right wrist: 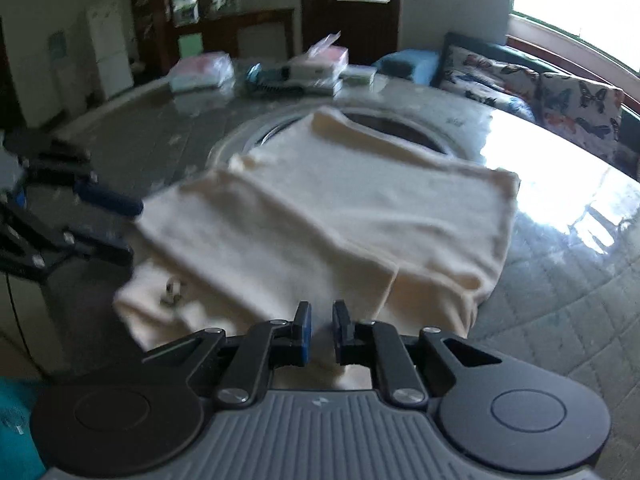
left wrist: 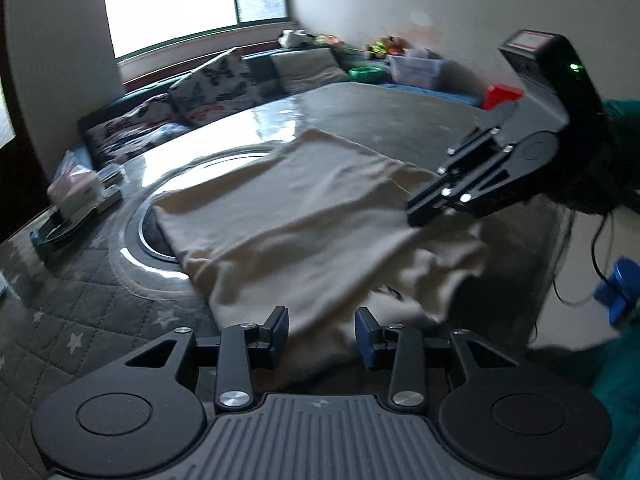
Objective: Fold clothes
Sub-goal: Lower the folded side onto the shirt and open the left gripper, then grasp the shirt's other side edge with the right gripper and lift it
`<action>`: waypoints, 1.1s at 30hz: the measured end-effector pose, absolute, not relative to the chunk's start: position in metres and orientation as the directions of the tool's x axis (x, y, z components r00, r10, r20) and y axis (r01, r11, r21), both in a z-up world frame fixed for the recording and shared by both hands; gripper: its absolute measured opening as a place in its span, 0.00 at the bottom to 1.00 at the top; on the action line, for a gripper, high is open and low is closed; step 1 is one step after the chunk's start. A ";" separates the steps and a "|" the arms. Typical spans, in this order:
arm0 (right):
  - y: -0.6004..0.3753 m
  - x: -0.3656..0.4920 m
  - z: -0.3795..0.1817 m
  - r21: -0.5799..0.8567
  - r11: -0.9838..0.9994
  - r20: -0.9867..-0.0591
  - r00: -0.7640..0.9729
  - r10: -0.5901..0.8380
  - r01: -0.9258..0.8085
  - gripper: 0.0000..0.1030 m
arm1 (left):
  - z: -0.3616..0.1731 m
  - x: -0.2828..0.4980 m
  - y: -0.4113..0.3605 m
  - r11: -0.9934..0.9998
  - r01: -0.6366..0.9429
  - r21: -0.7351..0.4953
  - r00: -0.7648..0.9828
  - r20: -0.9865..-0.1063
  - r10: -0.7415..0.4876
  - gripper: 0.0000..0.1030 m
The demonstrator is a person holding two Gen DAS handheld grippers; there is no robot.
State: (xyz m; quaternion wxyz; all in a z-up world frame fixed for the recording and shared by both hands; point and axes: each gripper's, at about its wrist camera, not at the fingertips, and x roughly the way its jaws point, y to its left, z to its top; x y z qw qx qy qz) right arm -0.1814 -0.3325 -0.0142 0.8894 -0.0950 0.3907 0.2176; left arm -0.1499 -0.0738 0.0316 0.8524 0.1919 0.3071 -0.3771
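A cream garment (left wrist: 304,216) lies partly folded on the glass-topped table, with its near edge hanging over the table's rim; it also shows in the right wrist view (right wrist: 360,216). My left gripper (left wrist: 322,334) is open just in front of the hanging edge, holding nothing. In the right wrist view it (right wrist: 120,224) shows open at the garment's left side. My right gripper (right wrist: 322,330) has its jaws a small gap apart over the garment's near edge, and I cannot tell whether cloth is pinched. In the left wrist view it (left wrist: 424,208) sits over the garment's right corner.
The table (left wrist: 360,120) has a round inset ring (left wrist: 136,240) under the garment. Tissue packs and boxes (right wrist: 280,72) stand at its far side. A sofa with butterfly cushions (right wrist: 540,92) lies beyond. A blue clip and cable (left wrist: 616,288) hang at the right.
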 end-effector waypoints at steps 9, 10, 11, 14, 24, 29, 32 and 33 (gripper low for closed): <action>-0.328 -0.188 -0.007 -0.024 0.879 -0.733 0.606 0.308 -0.476 0.24 | 0.016 -0.165 -0.091 0.579 0.795 0.181 0.534 -0.660 -0.528 0.39; -0.328 -0.189 -0.006 -0.027 0.879 -0.731 0.609 0.307 -0.476 0.26 | 0.015 -0.166 -0.093 0.573 0.798 0.185 0.534 -0.658 -0.531 0.39; -0.329 -0.190 -0.005 -0.030 0.879 -0.730 0.611 0.306 -0.476 0.27 | 0.014 -0.167 -0.095 0.568 0.800 0.194 0.536 -0.655 -0.532 0.39; -0.331 -0.192 -0.002 -0.037 0.881 -0.727 0.617 0.300 -0.472 0.29 | 0.011 -0.169 -0.099 0.557 0.802 0.214 0.546 -0.640 -0.540 0.28; -0.343 -0.217 0.008 -0.096 0.836 -0.732 0.608 0.308 -0.540 0.48 | 0.031 -0.145 -0.096 0.631 0.761 0.151 0.585 -0.581 -0.565 0.10; -0.332 -0.232 0.000 -0.161 0.763 -0.739 0.589 0.328 -0.627 0.54 | 0.034 -0.121 -0.099 0.653 0.750 0.101 0.573 -0.592 -0.567 0.10; -0.325 -0.232 -0.007 -0.166 0.739 -0.731 0.585 0.351 -0.652 0.57 | 0.032 -0.112 -0.100 0.659 0.747 0.085 0.566 -0.600 -0.565 0.10; -0.323 -0.231 -0.010 -0.170 0.741 -0.729 0.589 0.349 -0.649 0.57 | 0.032 -0.110 -0.101 0.660 0.747 0.081 0.564 -0.603 -0.564 0.10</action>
